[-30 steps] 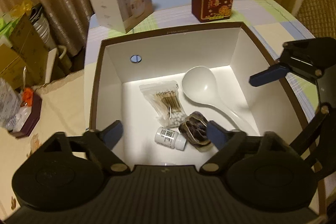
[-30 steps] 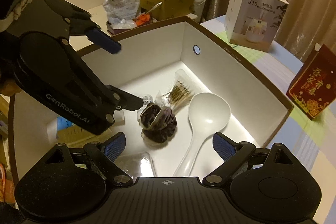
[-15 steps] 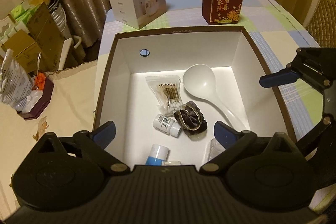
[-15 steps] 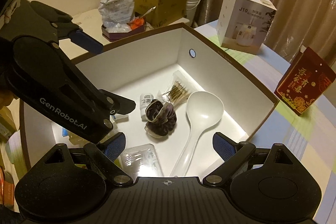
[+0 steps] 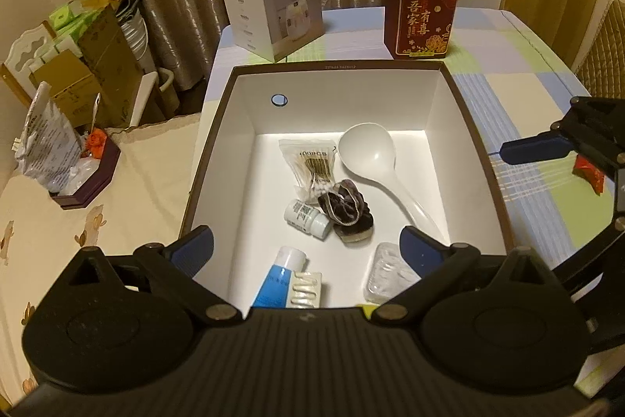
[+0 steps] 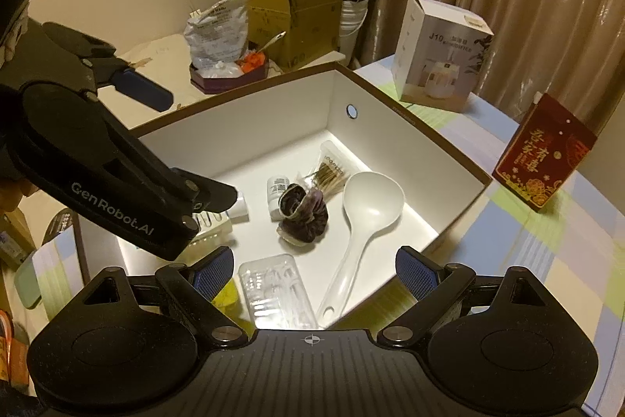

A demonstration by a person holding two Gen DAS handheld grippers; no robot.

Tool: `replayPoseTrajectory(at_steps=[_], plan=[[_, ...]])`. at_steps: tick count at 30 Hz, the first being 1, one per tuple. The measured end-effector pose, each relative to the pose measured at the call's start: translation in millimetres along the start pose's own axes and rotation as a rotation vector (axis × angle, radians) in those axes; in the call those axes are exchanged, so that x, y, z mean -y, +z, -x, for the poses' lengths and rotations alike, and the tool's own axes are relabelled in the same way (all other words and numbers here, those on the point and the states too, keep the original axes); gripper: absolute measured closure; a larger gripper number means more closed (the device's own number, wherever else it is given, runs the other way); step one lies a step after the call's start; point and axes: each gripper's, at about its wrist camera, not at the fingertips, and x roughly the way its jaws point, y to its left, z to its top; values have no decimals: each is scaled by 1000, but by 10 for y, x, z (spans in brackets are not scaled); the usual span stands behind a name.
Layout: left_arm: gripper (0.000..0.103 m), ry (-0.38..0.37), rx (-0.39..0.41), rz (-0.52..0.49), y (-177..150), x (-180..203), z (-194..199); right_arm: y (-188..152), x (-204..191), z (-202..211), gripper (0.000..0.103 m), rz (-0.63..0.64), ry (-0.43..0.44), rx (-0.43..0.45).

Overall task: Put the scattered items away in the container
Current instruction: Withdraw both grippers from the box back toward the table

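Note:
A brown-rimmed white box (image 5: 218, 127) (image 6: 425, 139) stands on the checked table. In it lie a white ladle (image 5: 375, 159) (image 6: 371, 210), a bag of cotton swabs (image 5: 312, 167) (image 6: 330, 172), a small white bottle (image 5: 306, 219) (image 6: 276, 188), a dark scrunchie (image 5: 345, 208) (image 6: 306, 215), a blue-white tube (image 5: 277, 278), a white clip card (image 5: 306, 290) and a clear plastic case (image 5: 386, 272) (image 6: 275, 290). My left gripper (image 5: 306, 251) is open and empty above the box's near edge. My right gripper (image 6: 314, 268) is open and empty above the box's right near corner.
A white humidifier box (image 5: 273, 18) (image 6: 439, 61) and a red gift box (image 5: 422, 18) (image 6: 545, 155) stand on the table behind the container. A small red packet (image 5: 590, 172) lies right of it. A side surface with cartons and a bag (image 5: 47, 143) is to the left.
Both grippers have pulled back and up from the box, so more of its floor shows, including the tube, clip card and clear case. The items inside have not moved.

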Motion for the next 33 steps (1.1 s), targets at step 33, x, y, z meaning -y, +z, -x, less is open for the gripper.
replayPoseTrajectory(at_steps=[33], plan=[[2, 97, 51, 110, -609, 535, 908, -625, -117, 892, 8, 50, 76, 93]])
